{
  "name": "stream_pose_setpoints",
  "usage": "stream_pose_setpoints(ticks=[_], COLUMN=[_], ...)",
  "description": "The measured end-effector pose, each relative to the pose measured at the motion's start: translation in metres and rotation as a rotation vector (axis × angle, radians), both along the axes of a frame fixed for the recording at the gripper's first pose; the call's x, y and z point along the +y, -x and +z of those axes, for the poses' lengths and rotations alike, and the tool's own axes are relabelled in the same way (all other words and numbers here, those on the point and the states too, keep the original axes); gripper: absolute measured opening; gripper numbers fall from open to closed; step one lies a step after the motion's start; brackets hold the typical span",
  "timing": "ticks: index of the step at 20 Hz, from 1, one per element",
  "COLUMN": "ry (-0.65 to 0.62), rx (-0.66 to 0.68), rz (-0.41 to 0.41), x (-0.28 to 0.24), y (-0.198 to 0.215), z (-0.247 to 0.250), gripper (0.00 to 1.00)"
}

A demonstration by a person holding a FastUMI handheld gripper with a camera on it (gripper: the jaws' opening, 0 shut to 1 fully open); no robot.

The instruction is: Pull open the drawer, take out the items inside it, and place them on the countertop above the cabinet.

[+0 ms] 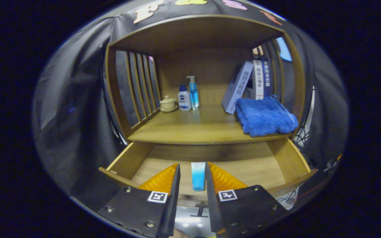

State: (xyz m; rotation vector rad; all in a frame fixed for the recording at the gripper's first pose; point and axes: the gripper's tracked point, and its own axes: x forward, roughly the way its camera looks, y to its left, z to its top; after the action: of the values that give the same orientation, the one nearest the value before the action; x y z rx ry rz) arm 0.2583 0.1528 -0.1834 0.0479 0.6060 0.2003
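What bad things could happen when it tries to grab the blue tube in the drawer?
The gripper is open with the blue tube between its jaws, apparently untouched. The tube is slim, so it might slip or twist when squeezed. Lifting it, the jaws could bump the countertop edge, which juts over the open drawer.

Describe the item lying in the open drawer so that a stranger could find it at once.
Start at the wooden cabinet and look below its countertop to the pulled-out drawer. On the drawer floor, between the open gripper fingers, lies a small blue-and-white tube. It is the only item there; the blue bottles and blue towel sit on the countertop above.
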Motion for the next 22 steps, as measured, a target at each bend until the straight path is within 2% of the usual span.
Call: stream_pose_setpoints(ticks=[3,6,11,15,22], ry=[0.078,0.136,0.226,0.278,0.3], rx=[0.148,0.315,0.504,0.586,0.615], rz=[0.047,0.062,0.093,0.112,0.101], x=[0.009,0.014,0.012,0.011,0.012], y=[-0.029,-0.034,-0.028,-0.023,-0.023], z=[-0.034,-0.076,-0.121,-0.144,-0.145], gripper=[0.41,0.41,0.41,0.42,0.42])
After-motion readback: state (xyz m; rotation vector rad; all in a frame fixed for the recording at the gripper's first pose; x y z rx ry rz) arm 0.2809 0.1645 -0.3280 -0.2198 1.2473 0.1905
